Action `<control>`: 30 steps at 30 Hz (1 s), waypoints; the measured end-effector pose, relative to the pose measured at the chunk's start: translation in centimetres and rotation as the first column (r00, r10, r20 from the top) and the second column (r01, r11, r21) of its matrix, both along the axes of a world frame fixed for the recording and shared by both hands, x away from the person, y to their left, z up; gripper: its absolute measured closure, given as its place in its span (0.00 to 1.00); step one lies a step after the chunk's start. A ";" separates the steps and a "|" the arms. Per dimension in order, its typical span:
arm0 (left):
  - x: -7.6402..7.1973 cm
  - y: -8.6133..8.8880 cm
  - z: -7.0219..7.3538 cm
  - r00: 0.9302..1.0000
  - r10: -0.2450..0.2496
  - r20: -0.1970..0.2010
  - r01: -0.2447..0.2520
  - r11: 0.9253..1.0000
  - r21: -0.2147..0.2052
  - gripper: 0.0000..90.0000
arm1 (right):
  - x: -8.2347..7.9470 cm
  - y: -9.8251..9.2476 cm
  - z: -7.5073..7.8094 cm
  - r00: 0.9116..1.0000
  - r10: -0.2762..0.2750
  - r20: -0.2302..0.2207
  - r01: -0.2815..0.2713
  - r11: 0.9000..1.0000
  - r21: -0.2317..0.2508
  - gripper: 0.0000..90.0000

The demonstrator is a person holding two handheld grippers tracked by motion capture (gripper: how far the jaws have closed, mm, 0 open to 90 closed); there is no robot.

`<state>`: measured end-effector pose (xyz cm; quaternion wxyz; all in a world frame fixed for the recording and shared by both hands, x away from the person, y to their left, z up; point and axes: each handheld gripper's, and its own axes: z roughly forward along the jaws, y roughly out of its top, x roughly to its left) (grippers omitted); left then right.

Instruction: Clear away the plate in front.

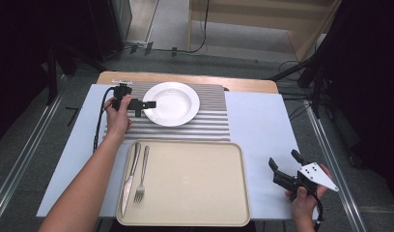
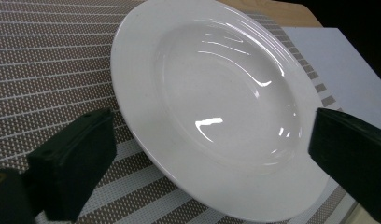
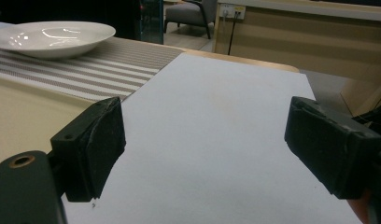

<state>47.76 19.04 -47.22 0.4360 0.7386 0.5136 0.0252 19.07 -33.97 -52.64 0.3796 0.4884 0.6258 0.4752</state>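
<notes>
A white deep plate (image 1: 171, 103) (image 2: 216, 93) sits on a striped placemat (image 1: 212, 123) at the back of the table. My left gripper (image 1: 143, 104) (image 2: 212, 163) is at the plate's left rim, and its jaws stand wide apart. In the left gripper view the near part of the plate lies between the jaws, and neither pad presses on it. My right gripper (image 1: 284, 162) (image 3: 216, 149) is held low over the white sheet (image 3: 216, 121) at the front right, open, with nothing between its jaws. The plate (image 3: 53, 35) also shows far off to its left.
A beige tray (image 1: 195, 183) lies in front of the placemat, with a knife (image 1: 130, 179) and a fork (image 1: 142, 176) side by side at its left end. The white sheet (image 1: 262, 121) covers the table. A black cable (image 1: 98, 121) trails from the left gripper.
</notes>
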 end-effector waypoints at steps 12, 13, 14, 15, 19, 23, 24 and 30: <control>2.0 -0.7 -2.5 0.981 0.091 -0.170 -0.093 0.996 -0.003 0.34 | 0.0 0.0 0.0 1.000 -0.001 -0.001 0.001 1.000 -0.003 0.15; 2.1 -0.9 -2.7 0.977 0.100 -0.189 -0.101 0.995 0.005 0.39 | 0.0 0.0 0.0 1.000 -0.001 -0.001 0.001 1.000 -0.003 0.15; 2.1 -1.1 -2.9 0.974 0.110 -0.198 -0.107 0.994 0.024 0.45 | 0.0 0.0 0.0 1.000 -0.002 -0.002 0.002 1.000 -0.003 0.15; 2.1 -1.3 -2.9 0.976 0.112 -0.186 -0.109 0.994 0.027 0.48 | 0.0 0.0 0.0 1.000 -0.002 -0.002 0.002 1.000 -0.002 0.15; 2.0 -2.2 -2.7 0.978 0.141 -0.153 -0.121 0.984 0.132 0.61 | 0.0 0.0 0.0 1.000 -0.002 -0.003 0.002 1.000 -0.003 0.15; 2.0 -2.2 -2.6 0.974 0.156 -0.165 -0.136 0.983 0.125 0.63 | 0.0 0.1 0.0 1.000 -0.001 -0.006 0.001 1.000 -0.003 0.15; 2.0 -2.2 -2.6 0.973 0.158 -0.169 -0.138 0.983 0.120 0.64 | 0.0 0.1 0.0 1.000 -0.001 -0.006 0.001 1.000 -0.003 0.15; 1.7 -2.3 -1.5 0.980 0.110 -0.165 -0.118 0.992 -0.039 0.79 | 0.1 0.1 0.0 1.000 -0.005 -0.007 0.005 1.000 -0.004 0.15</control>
